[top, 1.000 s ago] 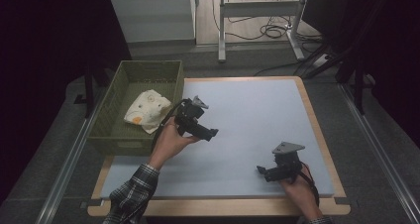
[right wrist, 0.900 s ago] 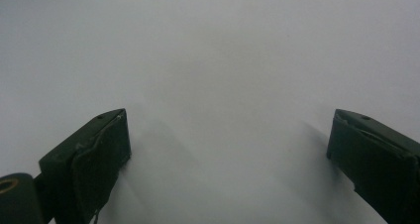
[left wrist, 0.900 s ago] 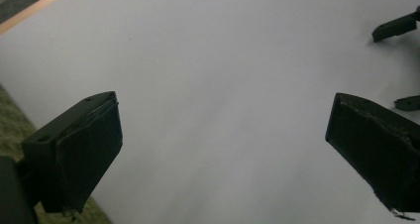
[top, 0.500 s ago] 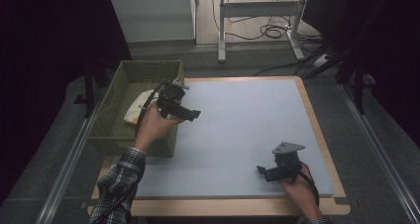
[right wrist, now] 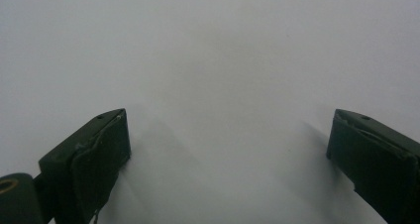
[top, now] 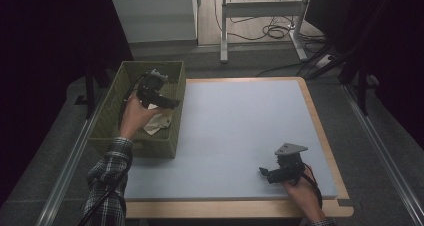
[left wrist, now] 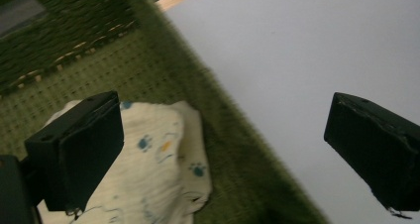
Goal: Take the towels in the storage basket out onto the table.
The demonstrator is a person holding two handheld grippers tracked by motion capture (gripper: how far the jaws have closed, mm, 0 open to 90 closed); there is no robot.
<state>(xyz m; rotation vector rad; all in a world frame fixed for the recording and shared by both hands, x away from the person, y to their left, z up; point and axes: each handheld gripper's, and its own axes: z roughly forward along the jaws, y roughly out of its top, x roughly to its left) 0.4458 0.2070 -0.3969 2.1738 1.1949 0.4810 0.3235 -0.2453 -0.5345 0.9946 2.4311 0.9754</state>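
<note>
Left gripper (top: pixel 167 104) is held over the green basket (top: pixel 111 117) at the table's left edge, above the cream cloth (top: pixel 159 122) lying inside. In the left gripper view the two black jaws stand wide apart with nothing between them. The jaw at the left of that view sits in front of the cloth (left wrist: pixel 158 159); whether it touches the fabric cannot be told. The other jaw hangs over the pale blue mat (left wrist: pixel 297 50) beyond the basket wall (left wrist: pixel 233 135). The gripper (left wrist: pixel 228 149) straddles that wall.

Cloth: cream with small blue paw prints and a yellow mark. It lies crumpled on the basket floor, close against the wall nearest the mat. In the high view, the hand (top: pixel 134 117) holding the left gripper covers part of it.

Basket: woven, green, rectangular. It stands on the left end of the table (top: pixel 320 121), its long side just beside the mat's edge (top: pixel 240 136).

Right gripper (top: pixel 265 173) sits low at the mat's near right corner, held in the right hand (top: pixel 300 188), with the grey three-cornered plate (top: pixel 290 149) on top. In the right gripper view its jaws are spread wide, with bare mat (right wrist: pixel 213 60) between them, gripping nothing. The gripper (right wrist: pixel 228 159) casts soft shadows on the mat below. It lies well apart from the basket and cloth.

A plaid sleeve (top: pixel 107 178) shows on the left forearm.
</note>
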